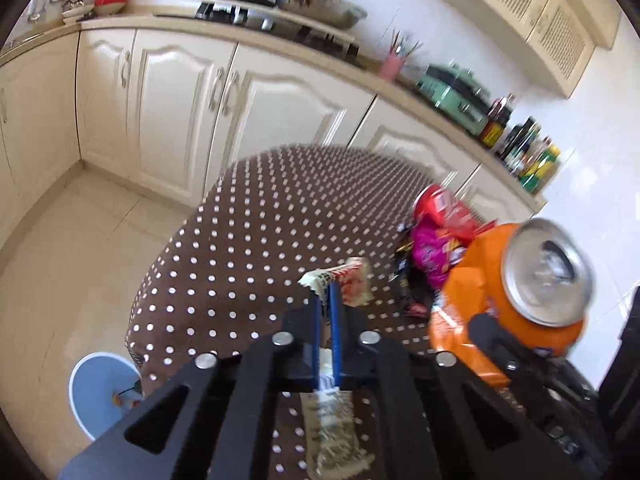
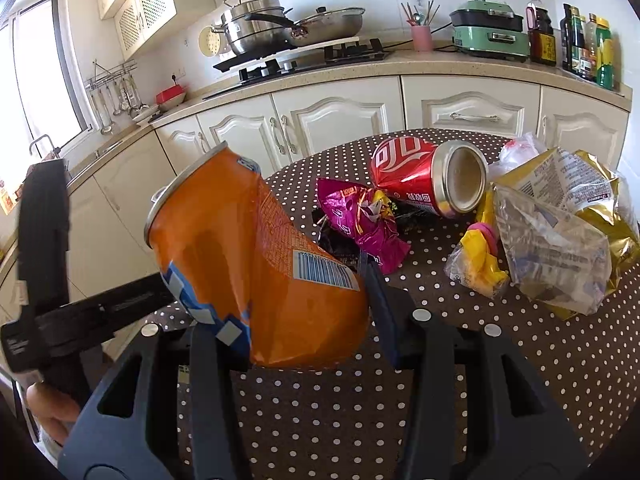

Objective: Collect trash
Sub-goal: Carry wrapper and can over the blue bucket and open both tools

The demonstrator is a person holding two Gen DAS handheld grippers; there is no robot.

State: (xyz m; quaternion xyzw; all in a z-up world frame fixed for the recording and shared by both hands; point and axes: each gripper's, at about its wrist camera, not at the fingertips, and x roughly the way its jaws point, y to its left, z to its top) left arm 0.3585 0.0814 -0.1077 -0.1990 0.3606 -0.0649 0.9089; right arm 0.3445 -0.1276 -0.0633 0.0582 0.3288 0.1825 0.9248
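My left gripper (image 1: 328, 300) is shut on a cream and red snack wrapper (image 1: 352, 280), held above the brown polka-dot table (image 1: 256, 224). My right gripper (image 2: 280, 280) is shut on a dented orange soda can (image 2: 256, 256), lifted off the table; the can also shows in the left wrist view (image 1: 520, 280). On the table lie a red cola can (image 2: 424, 176) on its side, a magenta wrapper (image 2: 360, 216), a yellow packet (image 2: 480, 256), and clear and gold bags (image 2: 560, 224). The red can (image 1: 436, 204) and the magenta wrapper (image 1: 436, 252) also show in the left wrist view.
A light blue bin (image 1: 100, 392) stands on the tiled floor left of the table. White cabinets (image 1: 168, 112) and a counter with stove, pots (image 2: 256, 24), a green appliance (image 2: 488, 28) and bottles (image 2: 584, 44) run behind the table.
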